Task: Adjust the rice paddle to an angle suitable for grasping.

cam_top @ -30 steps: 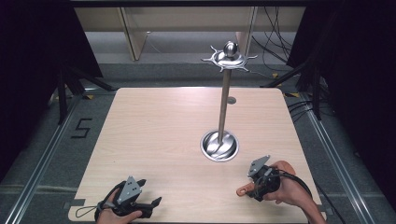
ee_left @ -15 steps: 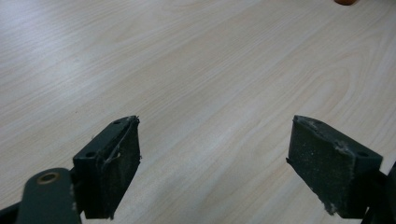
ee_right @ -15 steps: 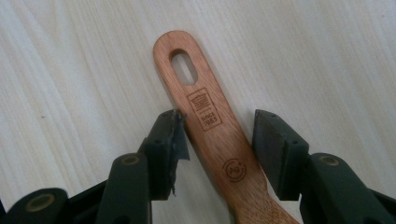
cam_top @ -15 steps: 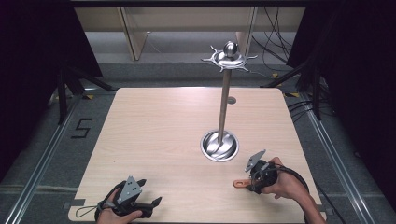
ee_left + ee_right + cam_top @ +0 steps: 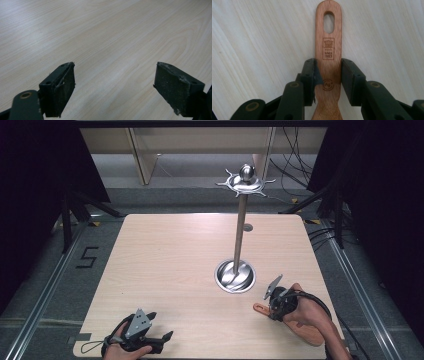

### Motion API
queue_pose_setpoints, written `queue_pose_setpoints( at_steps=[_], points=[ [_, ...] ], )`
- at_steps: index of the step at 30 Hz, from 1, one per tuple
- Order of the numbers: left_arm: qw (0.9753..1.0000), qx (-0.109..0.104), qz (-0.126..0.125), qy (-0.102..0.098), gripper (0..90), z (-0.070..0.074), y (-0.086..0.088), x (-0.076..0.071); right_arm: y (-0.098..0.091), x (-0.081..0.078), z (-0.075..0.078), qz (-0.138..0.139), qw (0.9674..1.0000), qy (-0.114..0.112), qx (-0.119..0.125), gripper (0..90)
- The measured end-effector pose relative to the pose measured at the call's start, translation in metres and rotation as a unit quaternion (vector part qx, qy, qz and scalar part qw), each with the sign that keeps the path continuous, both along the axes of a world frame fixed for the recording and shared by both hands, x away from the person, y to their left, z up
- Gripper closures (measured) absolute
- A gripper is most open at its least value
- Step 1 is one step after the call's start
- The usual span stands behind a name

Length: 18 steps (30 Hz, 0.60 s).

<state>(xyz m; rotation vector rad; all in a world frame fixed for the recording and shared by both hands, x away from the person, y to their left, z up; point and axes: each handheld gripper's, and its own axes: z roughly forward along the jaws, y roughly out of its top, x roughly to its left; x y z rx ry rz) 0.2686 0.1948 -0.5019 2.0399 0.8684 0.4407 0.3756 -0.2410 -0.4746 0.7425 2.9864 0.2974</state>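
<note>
— Two grippers, but just one busy: the right gripper (image 5: 328, 75) has slid forward and left along the near edge over the last second, and its jaws now clamp the handle of the wooden spatula (image 5: 329, 50), one on each side, just below the stamped logo.

— Where is the spatula lying?

— Flat on the table (image 5: 165, 265) near its front right corner; from above, its hanging-hole end (image 5: 259, 308) pokes out left of the right gripper (image 5: 277, 304), and the blade runs back under the hand. With the grip made, I judge lifting comes next, likely toward a hook.

— And the other one?

— The left gripper (image 5: 150, 340) has stayed at the near left edge, jaws wide apart over bare wood, nothing between them.

— Anything in the way?

— A steel utensil stand (image 5: 239, 227) rises from its round base (image 5: 235, 276), just beyond the right gripper. Its pole and hook crown (image 5: 245, 182) are near enough that a careless swing could knock them.
</note>
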Motion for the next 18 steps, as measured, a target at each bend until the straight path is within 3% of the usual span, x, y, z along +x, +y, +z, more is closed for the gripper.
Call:
queue_pose_setpoints(
  at_steps=[2, 5, 7, 8, 10, 11, 13, 15, 16, 17, 18],
  points=[
    [1.0, -0.007, 0.006, 0.004, 16.1, -0.0007, -0.001, 0.0003, -0.0038, -0.0002, 0.0009, -0.017, 0.9998, 0.003, -0.008, 66.0],
    [0.9999, -0.008, 0.006, 0.005, 16.1, -0.0009, -0.0014, -0.0003, -0.0063, 0.0003, 0.0016, -0.018, 0.9997, 0.006, -0.018, 66.0],
    [1.0, -0.003, 0.007, 0.004, 16.2, -0.0003, -0.0003, 0.0001, -0.0057, -0.0002, 0.0016, -0.023, 0.9995, 0.009, -0.019, 66.0],
    [0.9998, 0.015, -0.007, -0.009, 16.2, 0.0005, 0.0022, 0.0028, -0.0052, 0.0001, 0.0019, -0.022, 0.9994, 0.01, -0.024, 66.1],
    [0.9998, 0.018, 0.0, 0.002, 16.2, 0.0006, 0.0023, 0.0007, -0.0048, 0.0014, 0.0016, -0.01, 0.9995, 0.01, -0.027, 66.1],
    [0.9998, 0.018, 0.0, 0.002, 16.2, 0.0006, 0.0023, 0.0007, -0.0038, 0.0006, 0.0021, -0.022, 0.9992, 0.013, -0.031, 66.1],
    [1.0, 0.007, -0.002, -0.006, 16.2, 0.0005, 0.0008, 0.0014, -0.0034, 0.0012, 0.0022, -0.015, 0.9992, 0.012, -0.035, 66.1],
    [0.9999, -0.009, 0.005, 0.003, 16.2, -0.0011, -0.0013, -0.0002, -0.0013, 0.0002, 0.0024, -0.02, 0.9989, 0.013, -0.041, 66.1],
    [1.0, 0.005, 0.006, 0.005, 16.2, 0.0, 0.0005, 0.0002, 0.0, 0.0007, 0.0023, -0.014, 0.9988, 0.012, -0.045, 66.1],
    [1.0, 0.003, 0.0, -0.006, 16.2, 0.0001, 0.0005, 0.0012, 0.0009, 0.0001, 0.0024, -0.018, 0.9986, 0.014, -0.048, 66.1],
    [1.0, 0.002, 0.001, -0.001, 16.2, 0.0, 0.0004, 0.0006, 0.0012, 0.0004, 0.0026, -0.012, 0.9986, 0.012, -0.049, 66.1]
  ],
)
